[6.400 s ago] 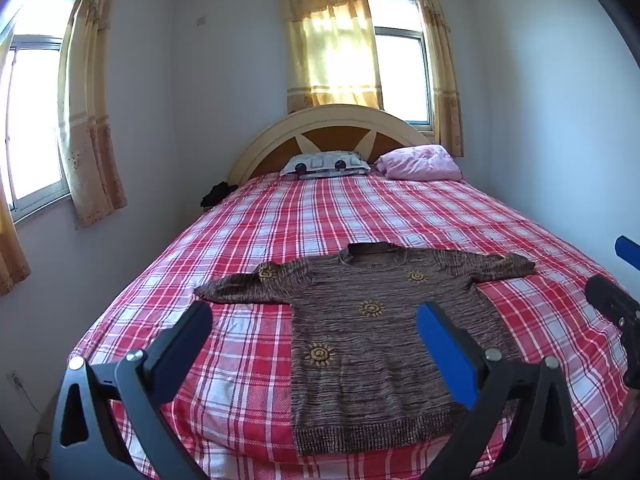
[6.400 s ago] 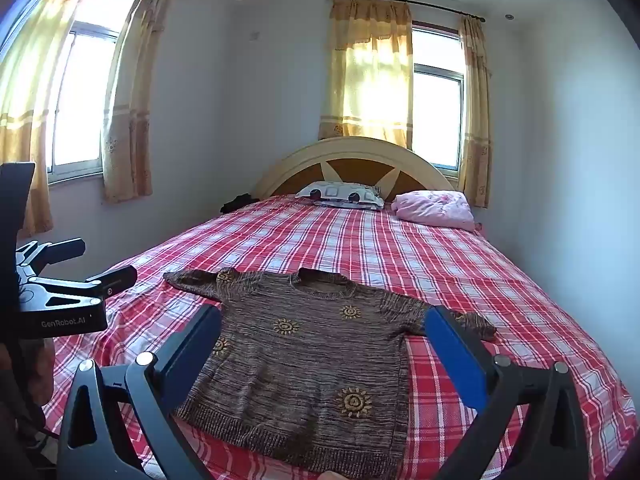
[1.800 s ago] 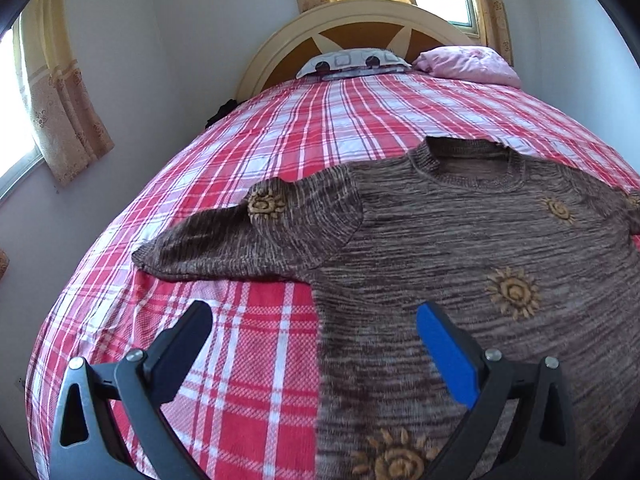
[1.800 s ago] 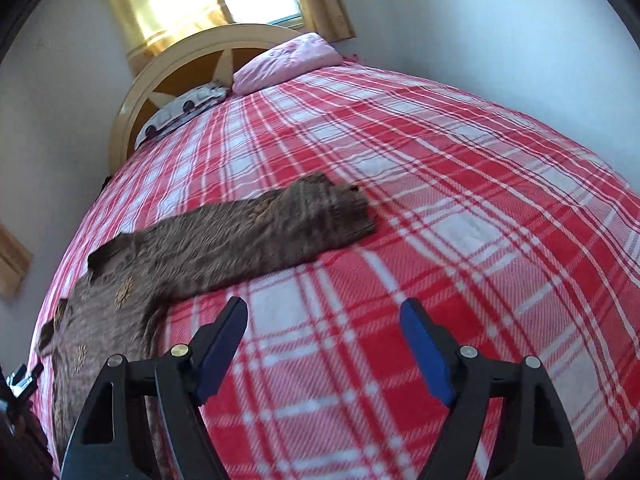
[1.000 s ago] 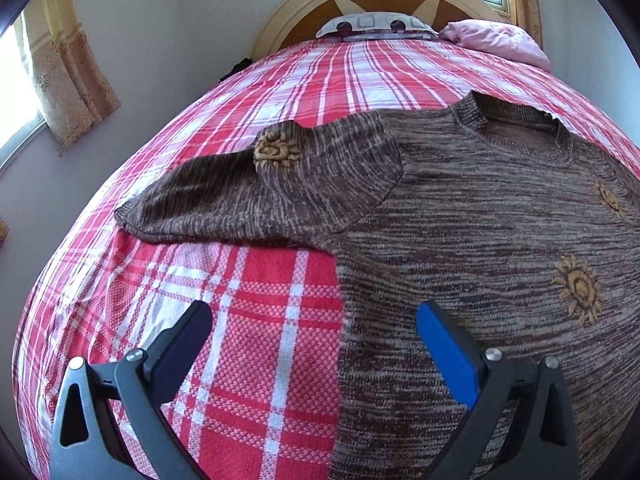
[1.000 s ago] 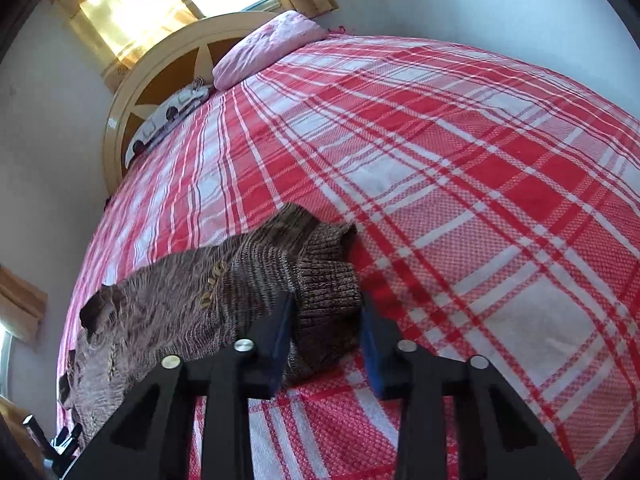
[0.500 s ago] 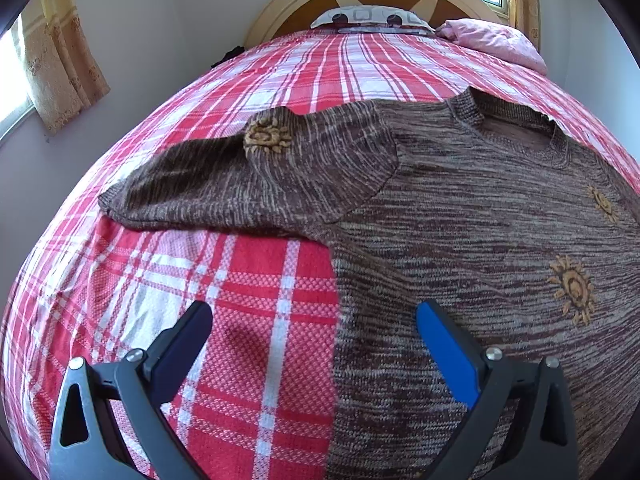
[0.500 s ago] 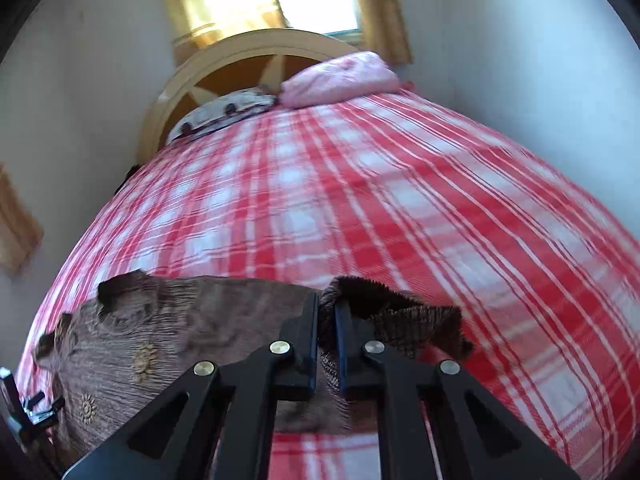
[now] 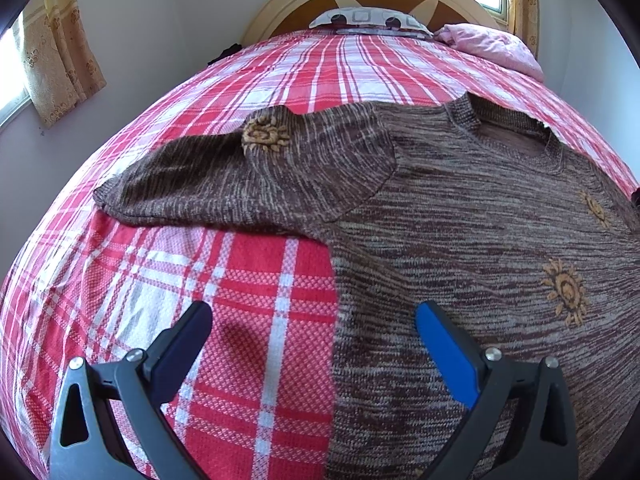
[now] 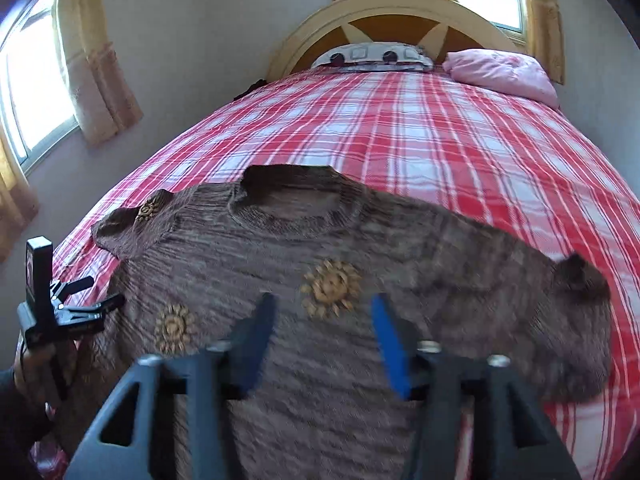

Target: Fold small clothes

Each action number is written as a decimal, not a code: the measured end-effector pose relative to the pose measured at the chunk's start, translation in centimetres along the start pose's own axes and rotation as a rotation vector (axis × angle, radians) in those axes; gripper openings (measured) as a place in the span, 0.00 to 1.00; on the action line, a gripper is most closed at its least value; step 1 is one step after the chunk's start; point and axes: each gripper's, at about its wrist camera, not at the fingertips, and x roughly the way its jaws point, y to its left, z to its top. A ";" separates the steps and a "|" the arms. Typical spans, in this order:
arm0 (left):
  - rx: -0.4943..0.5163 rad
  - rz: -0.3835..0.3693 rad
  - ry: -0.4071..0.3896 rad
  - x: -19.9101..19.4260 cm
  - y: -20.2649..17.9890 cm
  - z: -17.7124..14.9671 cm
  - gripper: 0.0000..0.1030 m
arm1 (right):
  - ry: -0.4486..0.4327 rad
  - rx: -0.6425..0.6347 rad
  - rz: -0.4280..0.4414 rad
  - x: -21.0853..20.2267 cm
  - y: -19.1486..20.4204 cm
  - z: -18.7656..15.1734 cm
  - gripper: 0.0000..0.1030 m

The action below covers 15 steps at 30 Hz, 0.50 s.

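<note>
A brown knit sweater (image 9: 460, 216) with golden sun patches lies face up on the red plaid bed (image 9: 248, 264). Its left sleeve (image 9: 224, 176) stretches out flat to the left. My left gripper (image 9: 312, 332) is open and empty, low over the sweater's left side edge below the armpit. In the right wrist view the sweater (image 10: 320, 248) fills the middle; its right sleeve (image 10: 568, 320) is folded in onto the body. My right gripper (image 10: 322, 320) is open and empty just above the chest. The left gripper also shows in the right wrist view (image 10: 76, 300) at the far left.
A rounded wooden headboard (image 10: 392, 16) stands at the far end with a patterned pillow (image 10: 372, 56) and a pink pillow (image 10: 504, 72). Walls close in on both sides of the bed, with curtained windows (image 10: 92, 60) on the left.
My right gripper carried the right sleeve cuff inward over the sweater, then opened and let it go; the sleeve now lies folded. My left gripper crept slightly closer to the left side.
</note>
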 end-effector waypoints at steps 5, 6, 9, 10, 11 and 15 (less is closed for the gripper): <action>0.039 0.018 -0.012 -0.2 -0.8 -0.1 1.00 | -0.057 0.026 -0.241 -4.7 -6.0 -2.7 0.56; 0.048 0.026 -0.009 -0.2 -1.0 0.0 1.00 | -0.050 0.036 -0.282 -4.9 -7.2 -2.8 0.56; 0.055 0.035 -0.014 -0.3 -1.1 0.0 1.00 | -0.036 0.083 -0.342 -5.1 -10.5 -2.5 0.56; 0.051 0.032 -0.013 -0.3 -1.0 0.0 1.00 | -0.032 0.085 -0.359 -4.6 -11.0 -2.2 0.56; 0.048 0.030 -0.010 -0.2 -0.9 0.0 1.00 | -0.031 0.087 -0.366 -4.3 -11.2 -1.8 0.56; 0.048 0.031 -0.005 -0.1 -0.9 0.0 1.00 | 0.025 0.116 -0.389 -1.9 -11.5 -0.5 0.56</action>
